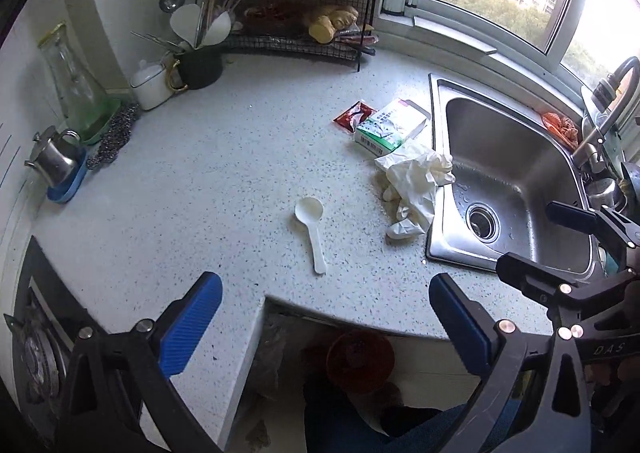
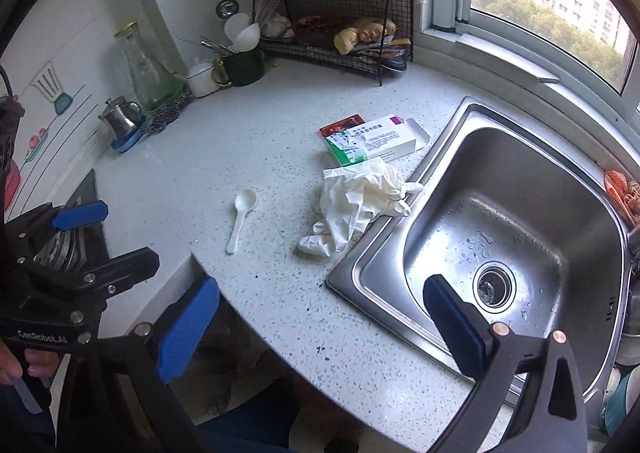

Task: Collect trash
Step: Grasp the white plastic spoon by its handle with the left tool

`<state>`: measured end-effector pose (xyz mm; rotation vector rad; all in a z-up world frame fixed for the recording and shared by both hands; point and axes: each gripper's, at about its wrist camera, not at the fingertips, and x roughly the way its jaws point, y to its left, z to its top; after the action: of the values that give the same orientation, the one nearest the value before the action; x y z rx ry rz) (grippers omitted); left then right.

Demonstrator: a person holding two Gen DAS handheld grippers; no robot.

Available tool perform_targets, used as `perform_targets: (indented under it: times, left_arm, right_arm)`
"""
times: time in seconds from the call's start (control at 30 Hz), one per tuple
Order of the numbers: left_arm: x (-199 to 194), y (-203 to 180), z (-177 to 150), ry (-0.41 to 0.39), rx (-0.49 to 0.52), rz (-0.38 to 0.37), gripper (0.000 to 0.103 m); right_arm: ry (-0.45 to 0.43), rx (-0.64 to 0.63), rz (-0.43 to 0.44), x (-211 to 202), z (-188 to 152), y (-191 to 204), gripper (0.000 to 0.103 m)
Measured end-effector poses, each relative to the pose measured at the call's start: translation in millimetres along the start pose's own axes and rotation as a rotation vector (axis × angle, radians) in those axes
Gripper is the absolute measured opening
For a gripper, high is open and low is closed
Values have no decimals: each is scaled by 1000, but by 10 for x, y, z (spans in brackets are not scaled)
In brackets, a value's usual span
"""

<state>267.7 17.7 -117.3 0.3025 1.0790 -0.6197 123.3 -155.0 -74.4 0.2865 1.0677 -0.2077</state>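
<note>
On the speckled countertop (image 1: pixel 224 157) lie a white plastic spoon (image 1: pixel 311 228), crumpled white gloves (image 1: pixel 416 189) at the sink's edge, a green-and-white carton (image 1: pixel 390 125) and a red sachet (image 1: pixel 354 115). They also show in the right wrist view: spoon (image 2: pixel 241 219), gloves (image 2: pixel 360 201), carton (image 2: pixel 374 139), sachet (image 2: pixel 340 124). My left gripper (image 1: pixel 326 317) is open and empty above the counter's front edge, short of the spoon. My right gripper (image 2: pixel 320 313) is open and empty over the counter's front, between the sink and the edge.
A steel sink (image 2: pixel 500 229) fills the right. A wire rack (image 1: pixel 304 17), utensil cup (image 1: pixel 200 61), glass carafe (image 1: pixel 74 85) and steel pot (image 1: pixel 54 157) line the back and left. A stove burner (image 1: pixel 40 357) sits at left. A red bin (image 1: pixel 360 359) stands below the counter.
</note>
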Motion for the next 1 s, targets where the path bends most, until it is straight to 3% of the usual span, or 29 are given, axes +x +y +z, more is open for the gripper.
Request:
perform_targets:
  times: [0.33, 0.7, 1.0]
  left_arm:
    - [832, 193, 202, 147, 12, -63, 103]
    - [1406, 386, 315, 220, -33, -78, 100]
    - [1563, 430, 403, 231, -6, -34, 71]
  right_arm:
    - [107, 100, -91, 558, 179, -96, 102]
    - [185, 140, -124, 898, 279, -129, 102]
    - [206, 153, -114, 977, 317, -137, 102]
